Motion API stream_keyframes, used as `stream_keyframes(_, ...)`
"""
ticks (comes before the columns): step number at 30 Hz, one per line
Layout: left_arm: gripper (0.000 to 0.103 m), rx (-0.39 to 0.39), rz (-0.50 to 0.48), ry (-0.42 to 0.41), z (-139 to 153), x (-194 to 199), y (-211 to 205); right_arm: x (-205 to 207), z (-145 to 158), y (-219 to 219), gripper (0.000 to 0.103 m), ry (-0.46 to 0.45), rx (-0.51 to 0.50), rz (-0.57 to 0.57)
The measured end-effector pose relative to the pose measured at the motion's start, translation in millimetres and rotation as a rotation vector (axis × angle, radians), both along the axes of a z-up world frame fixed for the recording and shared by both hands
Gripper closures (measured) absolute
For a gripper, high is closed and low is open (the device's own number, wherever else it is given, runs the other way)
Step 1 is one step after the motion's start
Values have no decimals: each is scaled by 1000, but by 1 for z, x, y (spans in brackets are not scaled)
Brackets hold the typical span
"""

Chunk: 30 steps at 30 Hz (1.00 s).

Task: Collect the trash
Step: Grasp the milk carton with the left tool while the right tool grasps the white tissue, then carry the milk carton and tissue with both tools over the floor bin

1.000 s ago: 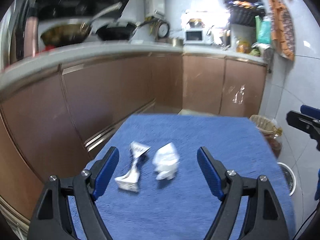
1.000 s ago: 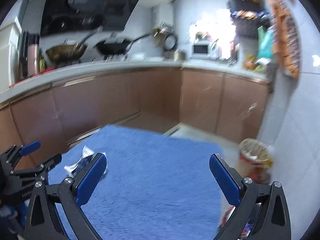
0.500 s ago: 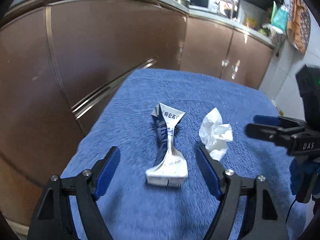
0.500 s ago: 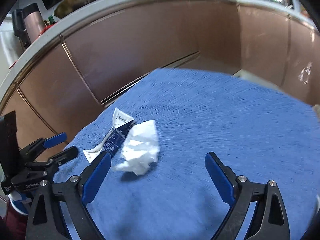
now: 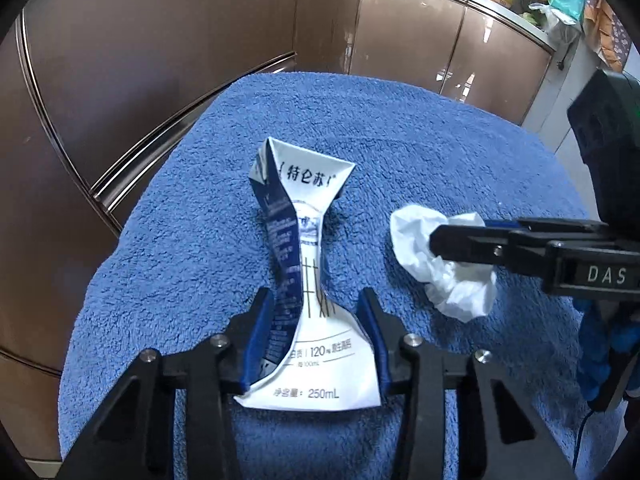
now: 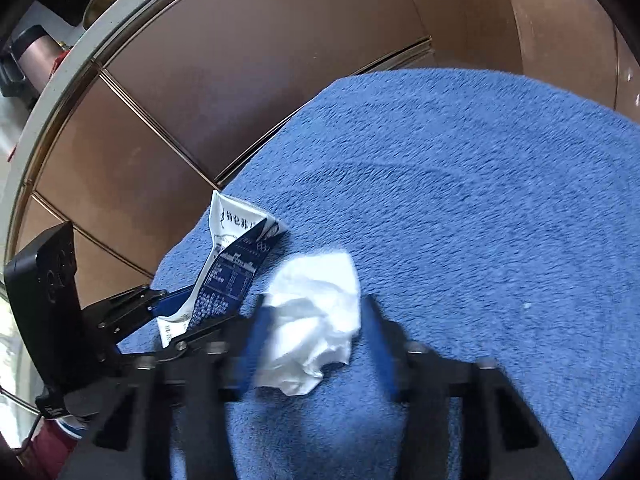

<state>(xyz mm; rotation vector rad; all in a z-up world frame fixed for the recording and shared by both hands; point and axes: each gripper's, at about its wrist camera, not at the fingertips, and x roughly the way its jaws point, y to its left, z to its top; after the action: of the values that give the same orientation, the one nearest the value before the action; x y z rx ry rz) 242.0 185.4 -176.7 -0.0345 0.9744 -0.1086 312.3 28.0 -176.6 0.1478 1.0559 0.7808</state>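
Flattened white-and-blue milk carton lies on blue terry towel, twisted at waist. Left gripper jaws just been closing, blue pads now pressing carton's wide lower end from both sides. Crumpled white tissue just beside carton on same towel. Right gripper jaws just been closing around tissue; left pad touching, right pad contact unclear through blur. Brown cabinet doors behind.

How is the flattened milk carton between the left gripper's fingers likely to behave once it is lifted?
The milk carton looks crushed flat and pinched at its waist, so it is probably empty and light. Held at its wide end by the left gripper, the far end may droop or swing. Its glossy printed skin could slip a little on the pads.
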Motion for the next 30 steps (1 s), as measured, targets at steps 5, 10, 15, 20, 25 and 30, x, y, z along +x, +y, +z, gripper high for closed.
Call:
stream_keyframes(5, 69, -21, 22, -20, 7, -9, 1, -13, 14, -18, 92, -19, 36, -8)
stream_keyframes(10, 74, -71, 42, -64, 29, -29, -2, -36, 34, -44, 95, -59, 50, -38)
stream_keyframes(15, 74, -85, 30, -101, 51, -56, -16, -70, 63, -74, 96, -123, 70, -64)
stream_keyframes(20, 74, -78, -14, -149, 81, -81, -42, -102, 91, -110, 96, -197, 107, -104)
stream_keyframes(25, 74, -88, -80, -184, 109, -91, -83, -133, 118, -153, 96, -274, 150, -192)
stream_keyframes(30, 74, -104, -185, -197, 125, -89, -140, -157, 132, -218, 96, -338, 159, -347)
